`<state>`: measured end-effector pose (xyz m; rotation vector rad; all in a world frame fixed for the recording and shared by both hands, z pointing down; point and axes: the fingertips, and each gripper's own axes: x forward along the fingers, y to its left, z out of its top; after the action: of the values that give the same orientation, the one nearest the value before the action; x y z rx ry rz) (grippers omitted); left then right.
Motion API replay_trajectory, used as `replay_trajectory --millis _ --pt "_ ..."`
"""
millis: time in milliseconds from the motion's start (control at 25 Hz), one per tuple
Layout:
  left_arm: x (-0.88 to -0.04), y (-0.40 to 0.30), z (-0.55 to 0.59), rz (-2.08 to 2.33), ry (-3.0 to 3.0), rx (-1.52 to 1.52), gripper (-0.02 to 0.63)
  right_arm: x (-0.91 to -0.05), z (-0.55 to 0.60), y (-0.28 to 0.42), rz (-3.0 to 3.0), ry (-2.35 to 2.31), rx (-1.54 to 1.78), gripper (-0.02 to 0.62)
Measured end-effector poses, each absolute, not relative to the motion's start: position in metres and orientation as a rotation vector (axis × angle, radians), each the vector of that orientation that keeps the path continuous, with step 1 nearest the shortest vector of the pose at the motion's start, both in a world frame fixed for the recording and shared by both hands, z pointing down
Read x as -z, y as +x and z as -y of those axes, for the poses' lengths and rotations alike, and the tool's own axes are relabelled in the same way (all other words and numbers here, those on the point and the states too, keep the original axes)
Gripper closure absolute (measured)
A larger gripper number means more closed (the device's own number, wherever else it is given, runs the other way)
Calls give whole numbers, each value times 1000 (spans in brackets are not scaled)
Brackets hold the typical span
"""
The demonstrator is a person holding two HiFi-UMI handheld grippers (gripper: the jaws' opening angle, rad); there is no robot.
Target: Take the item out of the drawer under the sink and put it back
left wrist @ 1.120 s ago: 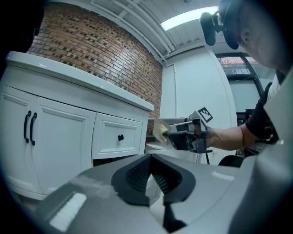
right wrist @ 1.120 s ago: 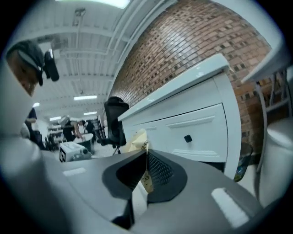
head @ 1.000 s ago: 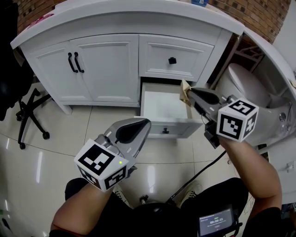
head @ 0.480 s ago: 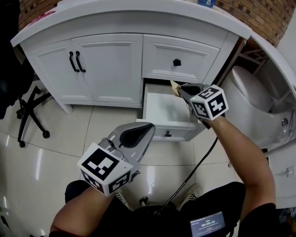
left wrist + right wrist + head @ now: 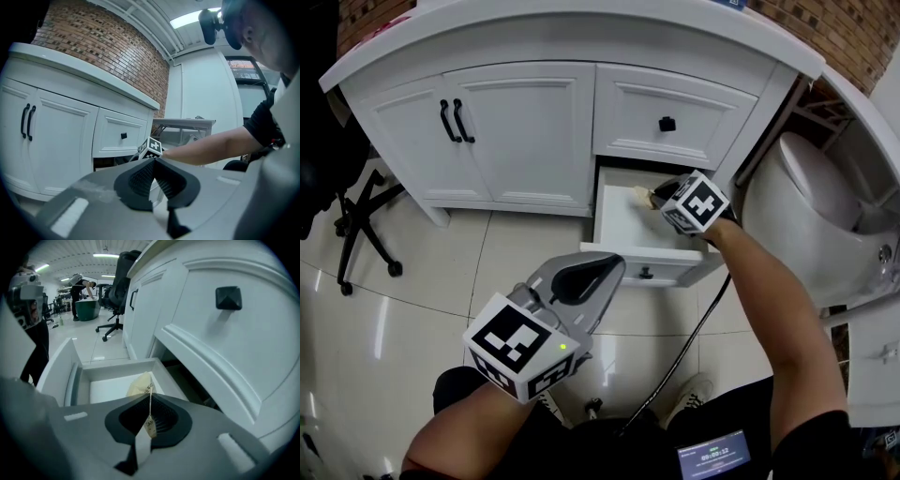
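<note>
Ahead of both tongs, a white cabinet (image 5: 516,131) under a curved counter is seen, with the tiled floor (image 5: 431,291) below it. Beyond the right tongs' arm, a white toilet (image 5: 797,197) is noted. Far out from the left tongs, a black office chair (image 5: 356,225) is partly in view.

Double doors with black handles (image 5: 455,120) are shut; so is the upper drawer, marked by its black knob (image 5: 667,123).

Lower drawer (image 5: 637,255): pulled open, directly under the right tongs.

Left tongs (image 5: 605,265) (image 5: 153,161): held low over the floor, short of the drawer front; pads are pressed together with nothing between them.

Right tongs (image 5: 661,195) (image 5: 149,401): reached over the open drawer, clenched on a tan paper packet (image 5: 641,194) (image 5: 140,384). The packet is held at the tong tips above the drawer's white inside; contact with the drawer bottom cannot be judged.
</note>
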<state>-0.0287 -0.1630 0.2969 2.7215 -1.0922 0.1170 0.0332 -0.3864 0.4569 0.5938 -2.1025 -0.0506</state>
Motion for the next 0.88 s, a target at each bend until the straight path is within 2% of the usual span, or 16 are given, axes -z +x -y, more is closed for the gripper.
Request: replay_trajectory --millis 360,880 --pt "-297 -29 166 1092 2716 -115 601 -500 390 23 2024 485 10 581" --pt "-293 -36 164 1106 2713 -102 601 -496 394 27 2008 533 -11 554"
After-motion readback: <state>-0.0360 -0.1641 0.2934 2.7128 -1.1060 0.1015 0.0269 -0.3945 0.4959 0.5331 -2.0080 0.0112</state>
